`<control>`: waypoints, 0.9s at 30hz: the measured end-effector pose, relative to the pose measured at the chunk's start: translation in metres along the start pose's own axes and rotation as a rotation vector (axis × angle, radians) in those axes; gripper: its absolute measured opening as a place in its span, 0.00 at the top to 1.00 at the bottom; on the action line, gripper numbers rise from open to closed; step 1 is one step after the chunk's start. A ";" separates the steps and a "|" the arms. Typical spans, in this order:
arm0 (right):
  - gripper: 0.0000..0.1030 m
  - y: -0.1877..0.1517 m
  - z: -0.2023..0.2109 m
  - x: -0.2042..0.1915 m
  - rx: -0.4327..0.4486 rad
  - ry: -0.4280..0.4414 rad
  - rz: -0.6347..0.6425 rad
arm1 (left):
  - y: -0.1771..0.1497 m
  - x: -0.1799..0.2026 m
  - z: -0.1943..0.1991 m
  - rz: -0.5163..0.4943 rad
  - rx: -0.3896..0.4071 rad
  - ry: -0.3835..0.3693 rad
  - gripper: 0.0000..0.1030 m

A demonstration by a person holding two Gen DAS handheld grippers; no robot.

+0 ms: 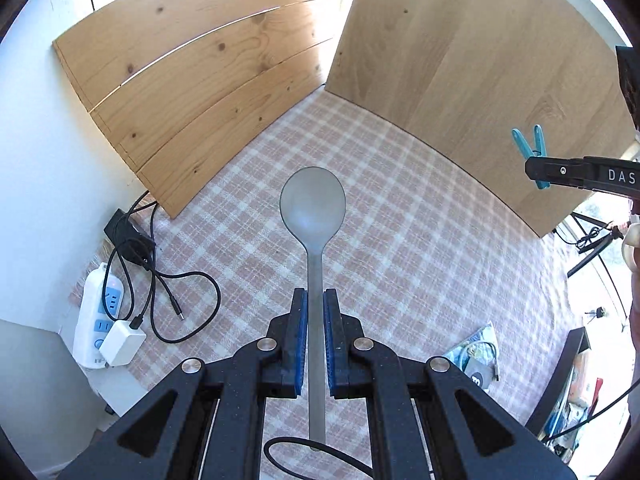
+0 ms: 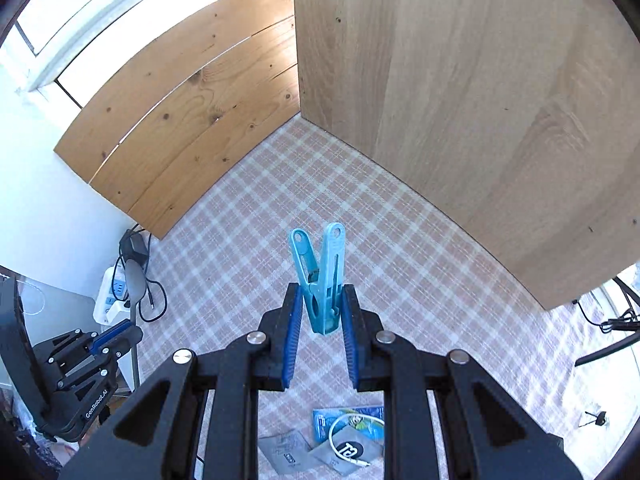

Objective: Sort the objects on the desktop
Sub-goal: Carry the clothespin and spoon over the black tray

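My left gripper [image 1: 315, 300] is shut on the handle of a grey metal spoon [image 1: 313, 208], bowl pointing forward, held above the pink checked tablecloth [image 1: 420, 260]. My right gripper [image 2: 321, 300] is shut on a teal clothes peg [image 2: 322, 276], its two legs pointing up and forward. In the left wrist view the right gripper [image 1: 538, 172] shows at the right edge with the peg [image 1: 530, 144] in it. In the right wrist view the left gripper [image 2: 124, 330] shows at the lower left with the spoon [image 2: 135, 282].
Two wooden boards [image 1: 208, 92] [image 2: 480, 100] stand upright at the back, forming a corner. A white power strip [image 1: 98, 316] with a charger and black cables [image 1: 176, 300] lies at the cloth's left edge. Small packets and a white cable [image 2: 348, 436] lie near the front.
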State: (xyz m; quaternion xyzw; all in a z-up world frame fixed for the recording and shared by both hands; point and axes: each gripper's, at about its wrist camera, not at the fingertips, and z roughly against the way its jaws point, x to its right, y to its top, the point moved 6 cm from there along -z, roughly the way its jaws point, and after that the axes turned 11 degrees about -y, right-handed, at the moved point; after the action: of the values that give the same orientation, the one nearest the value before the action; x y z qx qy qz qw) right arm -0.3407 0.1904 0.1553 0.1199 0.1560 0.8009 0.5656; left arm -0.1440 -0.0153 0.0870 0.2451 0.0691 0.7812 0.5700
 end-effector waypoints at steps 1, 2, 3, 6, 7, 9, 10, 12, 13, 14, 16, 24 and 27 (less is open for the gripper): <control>0.81 -0.011 0.007 0.006 0.009 -0.012 -0.011 | -0.005 0.010 0.001 -0.018 0.002 -0.008 0.93; 0.81 -0.020 0.016 0.014 0.016 -0.023 -0.024 | -0.009 0.021 0.010 -0.036 0.000 -0.019 0.93; 0.81 -0.034 0.024 0.024 0.019 -0.034 -0.042 | -0.012 0.031 0.009 -0.054 0.000 -0.030 0.93; 0.81 -0.084 0.043 0.064 0.015 -0.072 -0.114 | -0.029 0.073 0.008 -0.123 -0.019 -0.071 0.93; 0.81 -0.101 0.049 0.080 0.012 -0.087 -0.140 | -0.036 0.089 0.006 -0.148 -0.032 -0.092 0.93; 0.81 -0.139 0.061 0.113 0.006 -0.127 -0.207 | -0.053 0.123 -0.002 -0.204 -0.063 -0.132 0.93; 0.81 -0.158 0.066 0.129 0.003 -0.147 -0.240 | -0.062 0.140 -0.006 -0.231 -0.079 -0.153 0.93; 0.81 -0.199 0.078 0.165 -0.007 -0.194 -0.316 | -0.082 0.175 -0.016 -0.286 -0.117 -0.198 0.93; 0.81 -0.218 0.084 0.181 -0.010 -0.214 -0.354 | -0.092 0.193 -0.021 -0.315 -0.139 -0.220 0.93; 0.81 -0.240 0.090 0.197 -0.015 -0.234 -0.396 | -0.103 0.212 -0.026 -0.346 -0.161 -0.242 0.93; 0.81 -0.281 0.103 0.225 -0.023 -0.277 -0.467 | -0.125 0.249 -0.031 -0.409 -0.199 -0.277 0.93; 0.81 -0.421 0.128 0.298 -0.067 -0.377 -0.717 | -0.207 0.369 -0.046 -0.613 -0.344 -0.388 0.93; 0.81 -0.463 0.135 0.315 -0.086 -0.387 -0.796 | -0.227 0.396 -0.054 -0.658 -0.381 -0.402 0.93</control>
State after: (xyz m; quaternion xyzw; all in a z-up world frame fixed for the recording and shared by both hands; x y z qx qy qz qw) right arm 0.0063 0.6471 0.1061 0.1745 0.0480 0.4894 0.8531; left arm -0.0655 0.4378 0.0727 0.2478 -0.1145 0.4932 0.8260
